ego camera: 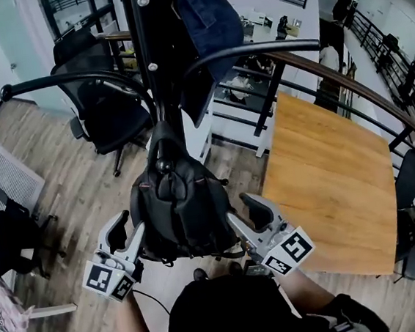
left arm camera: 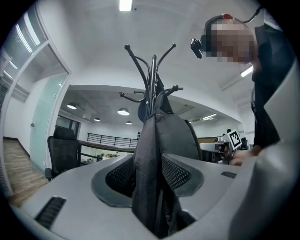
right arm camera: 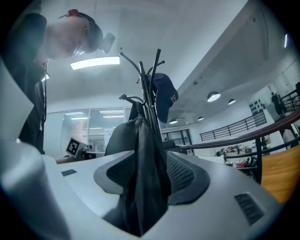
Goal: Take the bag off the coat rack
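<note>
Black and bulky, the bag (ego camera: 178,201) hangs on the coat rack (ego camera: 153,57), close against its pole. We hold the left claw (ego camera: 128,235) at the bag's left side and the right claw (ego camera: 247,220) at its right. Each claw stands wide open, with a fold of the bag's fabric between its pads. An office chair (ego camera: 106,109) stands beyond the rack.
</note>
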The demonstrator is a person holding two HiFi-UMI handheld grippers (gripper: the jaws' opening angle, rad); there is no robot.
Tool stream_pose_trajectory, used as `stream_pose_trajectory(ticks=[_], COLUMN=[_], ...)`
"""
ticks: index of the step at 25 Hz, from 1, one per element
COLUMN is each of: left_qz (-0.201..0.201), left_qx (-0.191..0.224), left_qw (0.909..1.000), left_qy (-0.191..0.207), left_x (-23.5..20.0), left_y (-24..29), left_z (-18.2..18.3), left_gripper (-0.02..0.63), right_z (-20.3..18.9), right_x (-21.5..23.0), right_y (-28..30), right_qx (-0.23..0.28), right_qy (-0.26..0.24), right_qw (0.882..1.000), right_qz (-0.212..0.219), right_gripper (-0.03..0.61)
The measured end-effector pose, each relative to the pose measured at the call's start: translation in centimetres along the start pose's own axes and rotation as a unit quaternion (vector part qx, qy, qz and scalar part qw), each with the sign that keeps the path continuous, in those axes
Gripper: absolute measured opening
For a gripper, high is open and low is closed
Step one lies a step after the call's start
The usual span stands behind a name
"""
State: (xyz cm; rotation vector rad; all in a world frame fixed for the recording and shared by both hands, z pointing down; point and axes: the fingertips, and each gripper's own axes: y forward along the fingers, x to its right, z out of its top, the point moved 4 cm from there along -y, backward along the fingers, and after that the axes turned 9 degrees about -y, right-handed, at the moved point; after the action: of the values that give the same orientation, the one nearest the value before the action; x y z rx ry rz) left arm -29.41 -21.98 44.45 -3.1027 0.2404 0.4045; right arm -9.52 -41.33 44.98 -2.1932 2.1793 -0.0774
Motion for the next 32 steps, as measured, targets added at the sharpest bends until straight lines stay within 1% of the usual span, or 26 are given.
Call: stream_pose_trajectory(ticks=[1, 3, 8, 12, 15, 17, 19, 20, 23, 28, 32], left_qz=[0.003, 0.011, 0.003, 0.013, 0.010, 0.001, -0.017, -0.025, -0.043, -0.054, -0.061], left_qx=[-0.009, -0.025, -0.023, -0.037, -0.031, -0.036, -0.028, -0.023, -0.020, -0.016, -0.031], left_qw=[1.0000, 0.9996, 0.9997, 0.9992, 0.9995, 0.9993, 0.9993, 0.9993, 0.9988, 0.9984, 0.9976], left_qy=[-0.002, -0.006, -0.009, -0.003, 0.004, -0.008, -0.020, -0.017, -0.014, -0.002, -0.005], left_x=[-0.2, -0.8, -1.5, -1.5, -1.0, -0.8, -1.0, -1.4, -2.0, -1.8, -1.4], left_y=[0.3, 0.8, 1.8, 2.4, 2.9, 3.2, 3.5, 3.5, 3.6, 3.7, 3.7], left_z=[-0.4, -1.1, -1.3, -1.3, -1.1, -1.2, -1.4, -1.6, -2.0, -1.9, -2.0], left_gripper=[0.196, 0.196, 0.196, 0.196, 0.194, 0.173, 0.164, 0.159, 0.134, 0.130, 0.120], right_z=[-0.4, -1.1, -1.8, -1.8, -1.7, -1.7, -1.9, -2.0, -2.2, -2.1, -2.0], right_x=[-0.1, -0.1, -0.4, -0.5, -0.6, -0.6, -0.9, -1.1, -1.3, -1.5, -1.4], right_y=[0.7, 1.9, 3.5, 4.2, 4.3, 4.3, 4.4, 4.5, 4.6, 4.6, 4.5], right_qx=[-0.006, -0.010, -0.023, -0.033, -0.037, -0.034, -0.030, -0.030, -0.030, -0.032, -0.028], right_qy=[-0.002, -0.003, 0.001, -0.021, -0.045, -0.044, -0.039, -0.037, -0.034, -0.033, -0.022], right_qw=[1.000, 1.000, 0.999, 0.999, 0.998, 0.998, 0.999, 0.999, 0.999, 0.999, 0.999], right_qz=[0.010, 0.016, 0.028, 0.006, -0.006, -0.006, -0.002, -0.001, -0.001, -0.009, -0.018], right_gripper=[0.210, 0.210, 0.210, 0.210, 0.201, 0.187, 0.158, 0.139, 0.115, 0.104, 0.104])
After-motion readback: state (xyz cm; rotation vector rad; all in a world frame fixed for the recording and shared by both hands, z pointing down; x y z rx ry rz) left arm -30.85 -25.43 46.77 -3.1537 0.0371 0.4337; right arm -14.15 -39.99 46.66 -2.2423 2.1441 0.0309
